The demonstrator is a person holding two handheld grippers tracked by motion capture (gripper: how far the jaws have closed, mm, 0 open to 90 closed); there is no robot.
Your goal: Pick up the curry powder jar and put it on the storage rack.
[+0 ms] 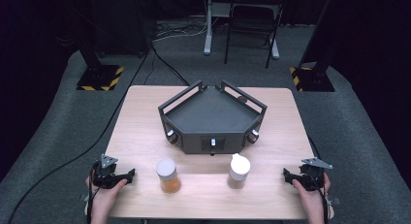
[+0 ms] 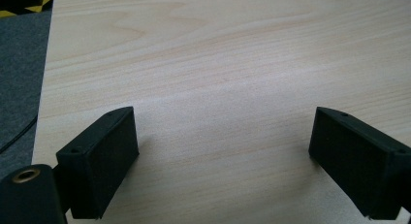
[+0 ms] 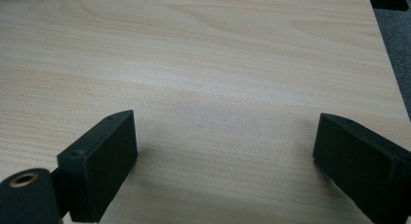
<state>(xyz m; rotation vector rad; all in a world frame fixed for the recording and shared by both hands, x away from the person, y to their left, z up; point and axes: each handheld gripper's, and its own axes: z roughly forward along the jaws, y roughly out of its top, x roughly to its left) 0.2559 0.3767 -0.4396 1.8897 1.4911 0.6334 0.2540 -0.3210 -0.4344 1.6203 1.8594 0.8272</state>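
- Jars stand on the wooden table [image 1: 145, 132], between the two grippers, each upright and untouched.
- Left gripper [image 1: 127, 175], jaws released and empty, rests at the near left edge; the orange-filled jar [image 1: 168, 176] with a flat grey lid stands just to its right, near its fingertips.
- Right gripper [image 1: 287, 175], jaws also spread with nothing between them, sits at the near right edge; the brown-filled jar [image 1: 238, 171] with a white spouted cap stands to its left, somewhat farther off.
- Both jars look rigid, smooth and probably slippery, light to moderate in weight, likely breakable if glass.
- Best hold: across the round body, below the lid.
- A dark angular tray [image 1: 213, 115] lies beyond both jars.
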